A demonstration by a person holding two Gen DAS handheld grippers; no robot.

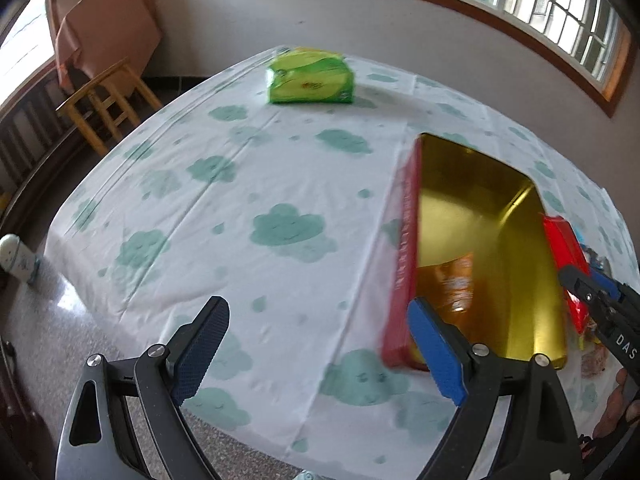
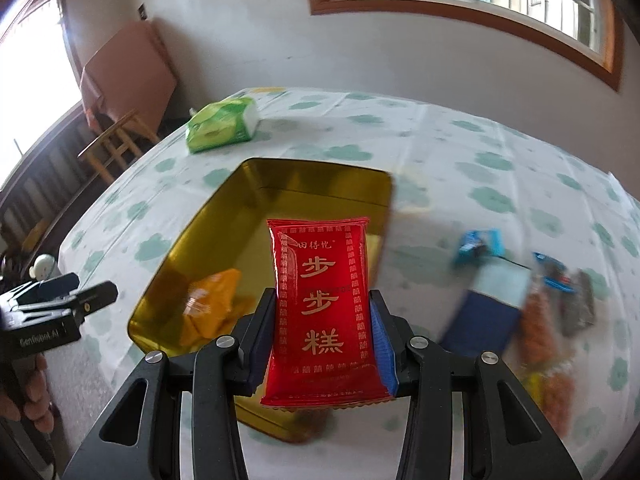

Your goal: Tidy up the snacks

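between the pads of the right gripper sits a red snack packet, squeezed from both sides and standing upright, so this gripper is closed on it. just behind the packet, and a little under it, lies the open gold tin with red outer walls; an orange packet already rests on its floor, close to the left finger. to the right of the fingers a small heap of other snacks waits on the cloud-pattern tablecloth, blurred, so i cannot name each one.

the left gripper is wide apart and holds nothing; only cloth is between its fingers, and the tin lies just beyond its right finger.

farther away, past the tin, a green tissue pack lies near the far table edge.

i judge the step in hand is carrying the red packet to the tin. the next move asks to bring it fully over the opening, lower it beside the orange one, then release the pads.
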